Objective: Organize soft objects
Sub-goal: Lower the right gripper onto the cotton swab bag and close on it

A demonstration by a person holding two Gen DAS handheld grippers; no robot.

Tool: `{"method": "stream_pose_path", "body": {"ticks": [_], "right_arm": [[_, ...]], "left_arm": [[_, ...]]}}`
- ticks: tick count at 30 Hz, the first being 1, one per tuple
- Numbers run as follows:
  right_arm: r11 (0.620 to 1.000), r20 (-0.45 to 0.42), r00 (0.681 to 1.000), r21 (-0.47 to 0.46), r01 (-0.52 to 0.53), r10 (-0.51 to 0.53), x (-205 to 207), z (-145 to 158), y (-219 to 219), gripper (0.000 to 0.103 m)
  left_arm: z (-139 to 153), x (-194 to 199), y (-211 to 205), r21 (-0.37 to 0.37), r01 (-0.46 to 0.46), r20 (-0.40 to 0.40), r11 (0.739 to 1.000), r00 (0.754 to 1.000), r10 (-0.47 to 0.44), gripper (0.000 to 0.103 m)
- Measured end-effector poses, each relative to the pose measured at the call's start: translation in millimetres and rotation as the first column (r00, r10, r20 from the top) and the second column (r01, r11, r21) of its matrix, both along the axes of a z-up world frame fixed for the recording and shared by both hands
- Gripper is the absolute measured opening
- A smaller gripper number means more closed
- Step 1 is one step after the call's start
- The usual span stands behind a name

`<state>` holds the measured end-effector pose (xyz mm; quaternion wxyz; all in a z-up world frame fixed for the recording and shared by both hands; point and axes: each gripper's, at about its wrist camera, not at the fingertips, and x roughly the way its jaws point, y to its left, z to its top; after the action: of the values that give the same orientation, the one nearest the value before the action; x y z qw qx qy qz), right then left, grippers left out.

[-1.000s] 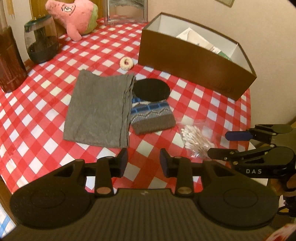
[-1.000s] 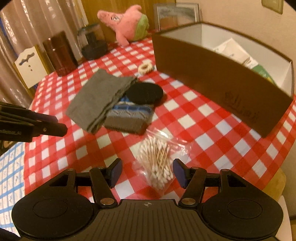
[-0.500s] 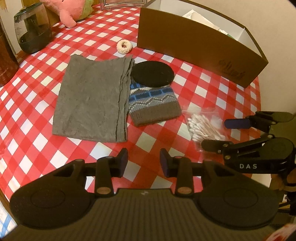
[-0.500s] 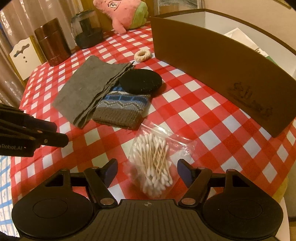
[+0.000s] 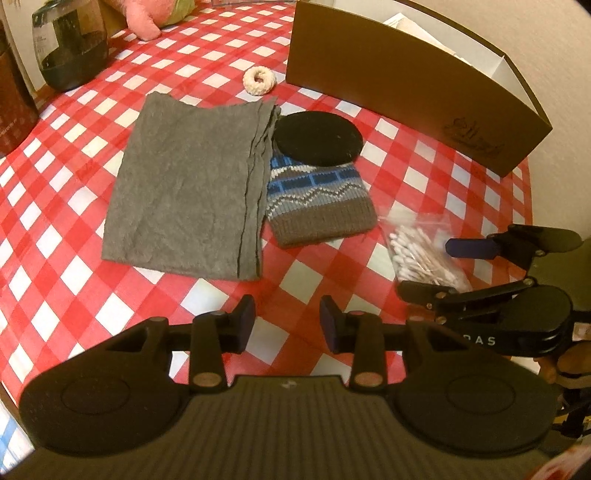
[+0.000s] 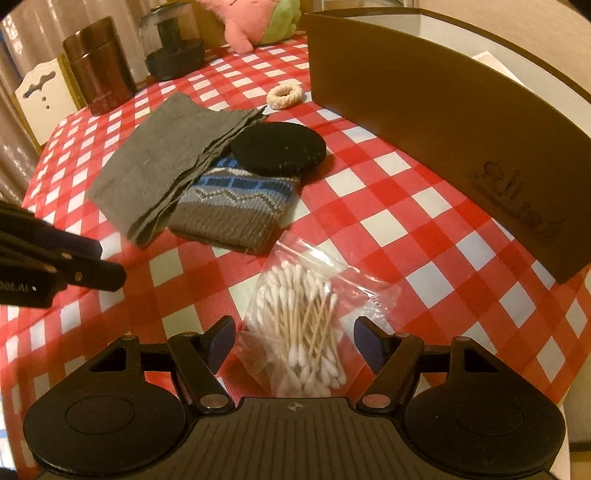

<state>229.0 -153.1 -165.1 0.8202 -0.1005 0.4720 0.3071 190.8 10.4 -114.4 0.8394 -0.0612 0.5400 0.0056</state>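
A clear bag of cotton swabs (image 6: 306, 321) lies on the red-checked table (image 6: 391, 221), between the open fingers of my right gripper (image 6: 293, 341); it also shows in the left wrist view (image 5: 424, 254). A folded grey cloth (image 5: 188, 192), a blue-and-grey knit hat (image 5: 317, 199) and a black round pad (image 5: 317, 138) lie together mid-table. A cream scrunchie (image 5: 259, 79) lies behind them. My left gripper (image 5: 287, 325) is open and empty, above the table in front of the cloth. The right gripper shows in the left wrist view (image 5: 443, 269).
A brown cardboard box (image 6: 443, 122) with papers inside stands at the right. A pink plush toy (image 6: 255, 18), a dark glass jar (image 6: 173, 48) and a brown canister (image 6: 99, 70) stand at the far edge. The table edge runs close on the near side.
Both grippers have moved forward and lower over the table. The right gripper has opened wider and now straddles the swab bag.
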Motion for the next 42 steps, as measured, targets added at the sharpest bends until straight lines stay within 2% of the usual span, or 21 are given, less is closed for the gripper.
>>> {"method": "stream_pose_path", "body": {"ticks": [13,17,21,23,26,28,38,42], "right_arm": [[1.0,0.041,0.999,-0.025,-0.012,0.013,-6.3,-5.3,3.4,0.07],[1.0,0.051,0.999,-0.028,-0.012,0.013,-7.4,-5.0,2.6,0.065],[1.0,0.061,0.998,-0.027,-0.015,0.016,-8.3,-3.5,1.8,0.051],[0.999,0.067,0.997,-0.027,-0.021,0.023,-9.0,-2.2,1.8,0.038],[0.999,0.08,0.996,-0.028,-0.035,0.037,-10.9,0.7,2.1,0.027],[0.999,0.085,0.996,-0.017,-0.029,0.031,-11.0,4.0,0.4,0.024],[0.999,0.122,0.992,0.031,0.027,-0.03,-2.7,27.3,-13.0,0.023],[0.998,0.122,0.991,0.034,0.049,-0.053,3.9,30.0,-18.1,0.023]], "left_arm": [[1.1,-3.4,-0.6,0.003,0.017,0.028,1.0,0.999,-0.017,0.035],[1.5,-5.5,3.5,0.005,0.007,0.032,1.0,0.999,-0.007,0.035],[1.9,-7.2,8.0,0.005,-0.004,0.036,1.0,0.999,0.004,0.035],[2.5,-8.0,9.9,0.004,-0.009,0.041,1.0,0.999,0.009,0.035],[3.9,-8.5,12.7,0.006,-0.016,0.049,1.0,0.999,0.016,0.035],[4.9,-9.3,16.3,0.003,-0.018,0.054,1.0,0.998,0.017,0.035],[6.3,-5.5,33.8,0.023,-0.046,0.078,0.999,0.996,0.044,0.036],[9.9,-0.5,47.6,0.045,-0.057,0.113,0.997,0.992,0.052,0.04]]}}
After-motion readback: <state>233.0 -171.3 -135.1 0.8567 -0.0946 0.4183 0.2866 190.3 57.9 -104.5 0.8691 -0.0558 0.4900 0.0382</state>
